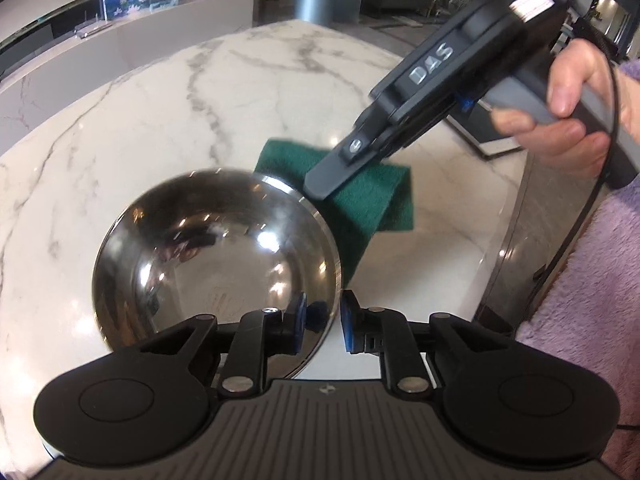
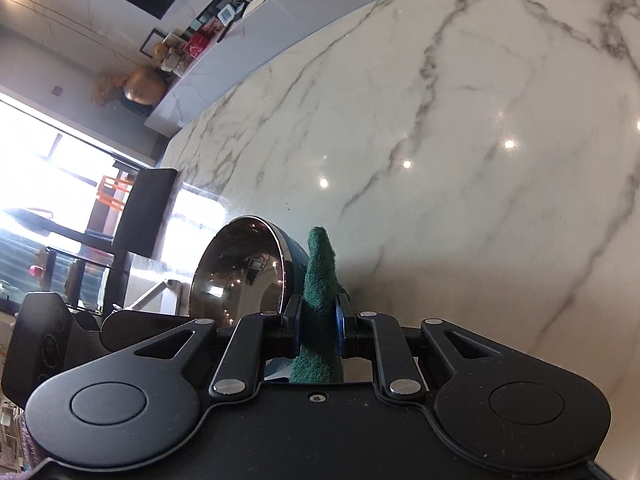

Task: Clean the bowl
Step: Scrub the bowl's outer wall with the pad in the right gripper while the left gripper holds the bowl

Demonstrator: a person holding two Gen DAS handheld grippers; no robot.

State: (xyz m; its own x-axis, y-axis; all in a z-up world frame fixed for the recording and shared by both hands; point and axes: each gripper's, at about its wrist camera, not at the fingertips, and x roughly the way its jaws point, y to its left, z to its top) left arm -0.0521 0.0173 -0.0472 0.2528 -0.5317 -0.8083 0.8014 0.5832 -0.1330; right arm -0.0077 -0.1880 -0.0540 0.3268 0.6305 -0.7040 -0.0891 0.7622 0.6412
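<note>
On marble countertop (image 1: 120, 128): steel bowl (image 1: 216, 256), slick, light, rim between left gripper's (image 1: 323, 322) parted pads, likely slippery; right gripper (image 2: 319, 320) clamped soft green scouring pad (image 2: 320, 280).

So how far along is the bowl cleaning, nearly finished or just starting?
Getting ready looks done: the right claw is clamped on the folded green scouring pad. In hand: the left claw straddles the steel bowl's rim, pads not pressing on it, and the bowl sits tilted on the marble counter. The pad sits beside the bowl, outside it. Whether any wiping has happened I can't tell.
</note>
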